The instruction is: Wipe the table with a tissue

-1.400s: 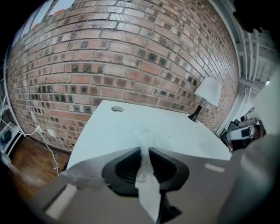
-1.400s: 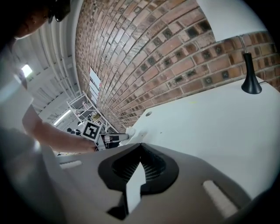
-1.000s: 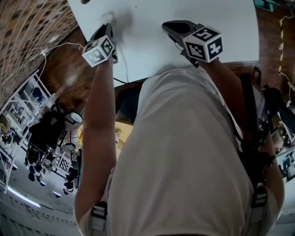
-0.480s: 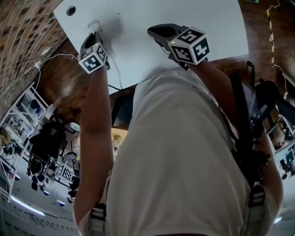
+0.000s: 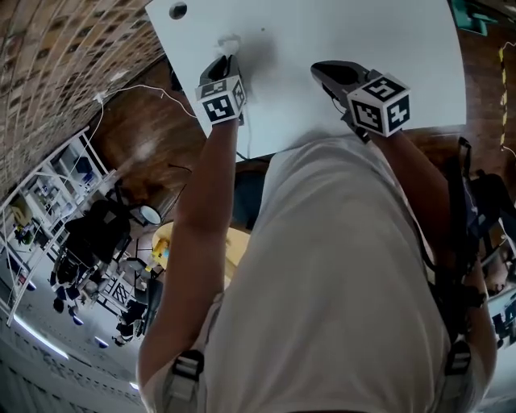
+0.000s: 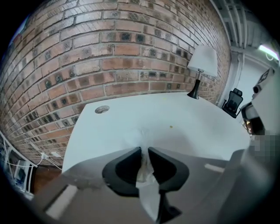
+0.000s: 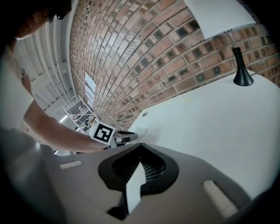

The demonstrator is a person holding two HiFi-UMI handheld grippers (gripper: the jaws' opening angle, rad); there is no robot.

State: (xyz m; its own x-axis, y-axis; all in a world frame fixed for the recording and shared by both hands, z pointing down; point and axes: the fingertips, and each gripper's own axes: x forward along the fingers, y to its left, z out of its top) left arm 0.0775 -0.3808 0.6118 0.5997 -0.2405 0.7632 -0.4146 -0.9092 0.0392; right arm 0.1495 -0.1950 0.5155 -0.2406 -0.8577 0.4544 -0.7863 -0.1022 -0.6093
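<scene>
On the left side of the table [image 5: 363, 32], not far from the round cable hole [image 5: 177, 10], the left tongs [image 6: 144, 149] are clenched on the tissue [image 6: 147, 190]. It's pinched between the tips, w/ a crumpled end poking out front onto the white top & a loose tail hanging back twd the camera. The right tongs [image 7: 141, 144] are closed w/ nothing in them, tips meeting. They hover over the table's right part, well apart from the tissue.

Step in hand, as I read it: wiping w/ the left. To do it well:
- Squeeze firmly so the thin paper doesn't slip out.
- Angle the tips so the wad, not the hard plastic, rubs the top.
- Press lightly, since tissue tears under drag.
- Work in overlapping passes from the edge by the hole across twd the middle.
- Give the small brownish speck [image 6: 171, 127] ahead of the tips a pass.
- Hold the right tongs clear of the wiping path.

Hard to tell:
- Neither view settles whether the wad really touches the top or rides just above it.
- How much tissue sticks out front is unclear, white on white.
- Head view: the person's torso blocks the table's near edge, & the far side is cut off by the frame.
- Any dirt besides the speck is too faint to make out.

The lamp [image 6: 202, 65] stands far back by the brick wall [image 6: 109, 52], away from the work.
</scene>
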